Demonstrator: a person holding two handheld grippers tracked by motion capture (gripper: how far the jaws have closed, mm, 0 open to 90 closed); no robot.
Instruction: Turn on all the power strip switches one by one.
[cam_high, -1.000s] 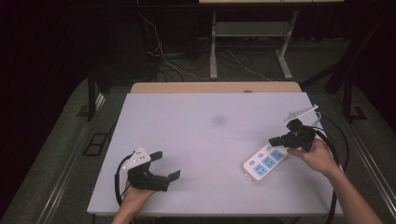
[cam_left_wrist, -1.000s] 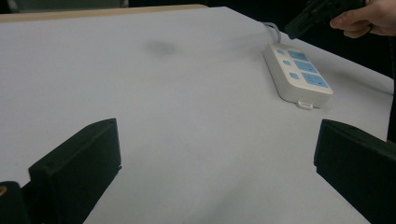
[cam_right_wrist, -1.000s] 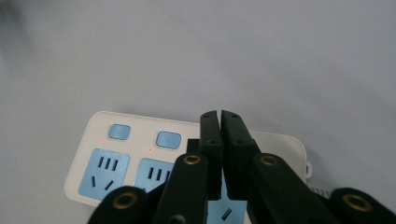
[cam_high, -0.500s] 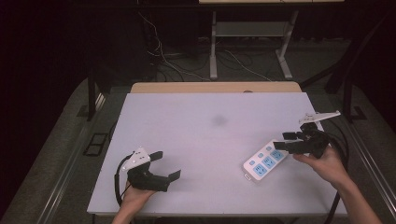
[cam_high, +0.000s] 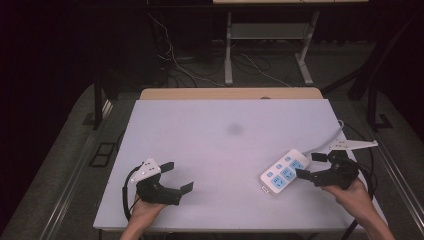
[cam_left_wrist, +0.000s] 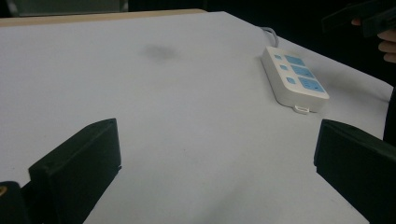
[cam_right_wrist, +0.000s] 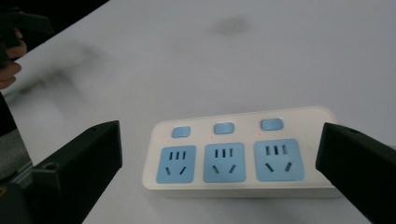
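With the right tongs (cam_high: 311, 165) just spread wide and empty beside the power strip (cam_high: 284, 171) lying near the worktop's (cam_high: 215, 150) right edge, I'd square up to its long sides before closing, leaving the left tongs (cam_high: 178, 176) parked open.

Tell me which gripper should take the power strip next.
Probably the right gripper: its open jaws face the power strip close by. The left gripper, also open, sits across the table.
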